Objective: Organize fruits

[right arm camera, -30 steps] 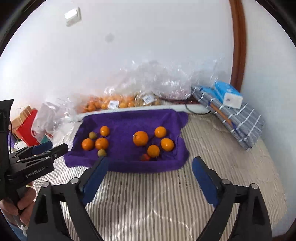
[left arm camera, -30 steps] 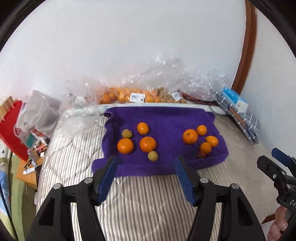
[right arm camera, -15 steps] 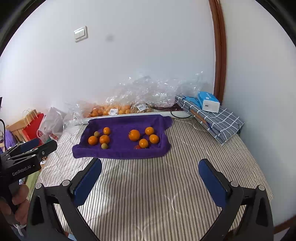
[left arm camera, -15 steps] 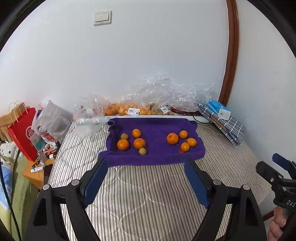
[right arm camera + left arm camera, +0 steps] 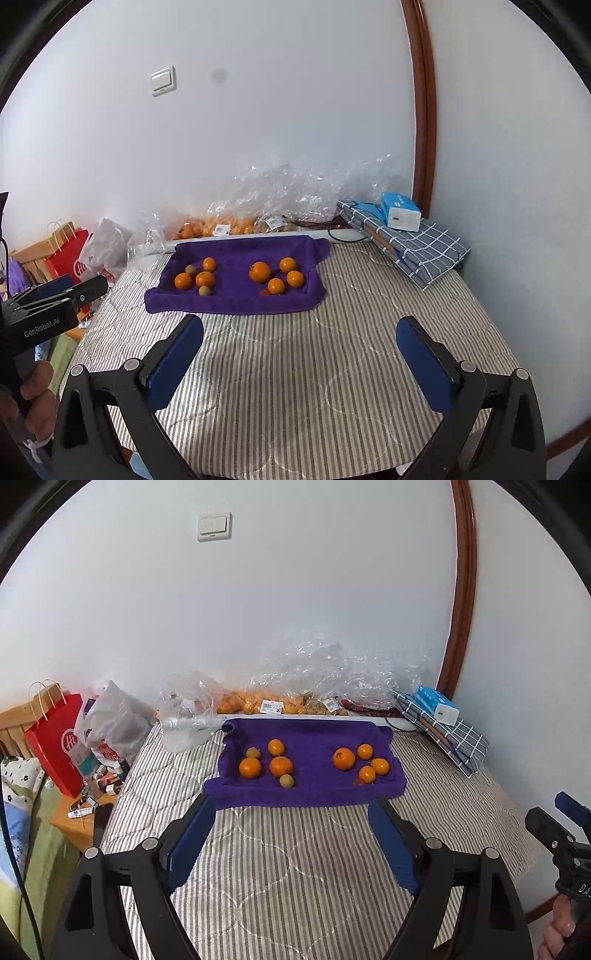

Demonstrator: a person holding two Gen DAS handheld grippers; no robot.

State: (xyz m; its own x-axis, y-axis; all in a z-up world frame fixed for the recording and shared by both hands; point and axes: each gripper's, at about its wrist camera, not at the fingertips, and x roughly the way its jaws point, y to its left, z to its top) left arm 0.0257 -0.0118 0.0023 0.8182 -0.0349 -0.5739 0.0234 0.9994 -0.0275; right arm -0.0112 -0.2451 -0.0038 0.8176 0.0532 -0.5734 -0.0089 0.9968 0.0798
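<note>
A purple towel (image 5: pixel 314 734) (image 5: pixel 236 254) lies at the far side of a striped bed, against the wall. Two groups of fruit rest on it. On the left are three oranges (image 5: pixel 281 766) (image 5: pixel 205 279) and two small greenish fruits (image 5: pixel 286 781) (image 5: pixel 204 291). On the right are several oranges (image 5: pixel 344 758) (image 5: pixel 260 272) with a tiny red fruit (image 5: pixel 264 292) at the towel's front edge. My left gripper (image 5: pixel 291 803) hovers open and empty just before the towel's near edge. My right gripper (image 5: pixel 300 321) stands wide open and empty over the bed, short of the towel.
Clear plastic bags of oranges (image 5: pixel 266 705) line the wall behind the towel. A folded checked cloth (image 5: pixel 450 734) with a blue tissue pack (image 5: pixel 436 703) sits at the right. Left of the bed stand a red paper bag (image 5: pixel 55 746) and a cluttered low table (image 5: pixel 85 812).
Both grippers have pulled back and up from the towel, so the fruit looks smaller and more bed shows. Both pairs of jaws have spread wider.
</note>
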